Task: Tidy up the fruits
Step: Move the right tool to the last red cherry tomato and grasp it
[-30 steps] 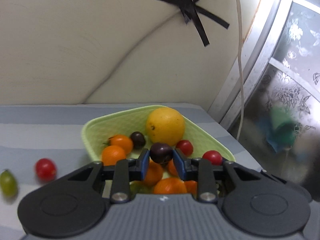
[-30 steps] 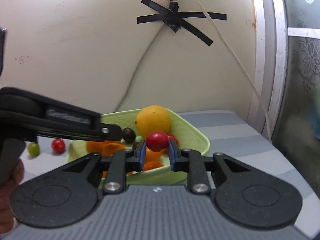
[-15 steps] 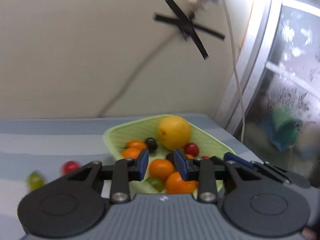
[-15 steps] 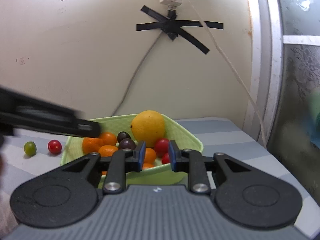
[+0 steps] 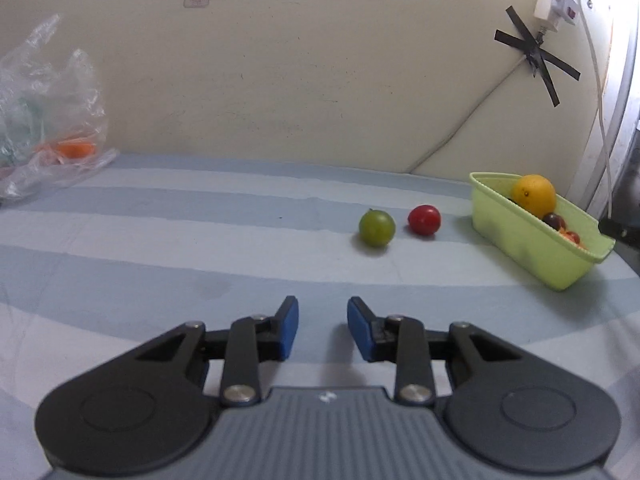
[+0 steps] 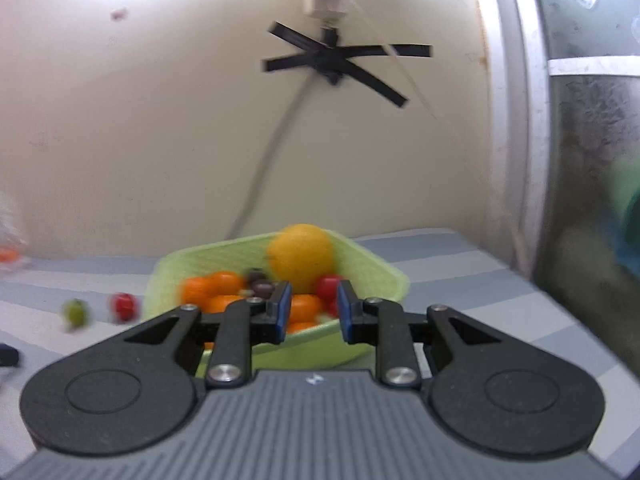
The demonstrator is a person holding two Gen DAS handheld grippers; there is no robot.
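A light green basket [image 5: 532,240] at the right holds a large orange [image 5: 534,196], dark and red small fruits and several small oranges. A green tomato [image 5: 377,227] and a red tomato [image 5: 424,220] lie on the striped cloth left of it. My left gripper [image 5: 319,330] is open and empty, low over the cloth, well short of the two tomatoes. My right gripper [image 6: 311,312] is open and empty, just in front of the basket [image 6: 372,276]; the green tomato [image 6: 75,312] and the red tomato [image 6: 124,306] show blurred at its left.
A crumpled clear plastic bag [image 5: 48,120] with something orange inside lies at the far left by the wall. A cable and black tape cross [image 5: 536,56] hang on the wall above the basket. A window frame [image 6: 516,120] stands at the right.
Both grippers let go of their fruits, a dark one and a red one, into the basket and opened. My left gripper swung back left, away from the basket; my right drew back slightly.
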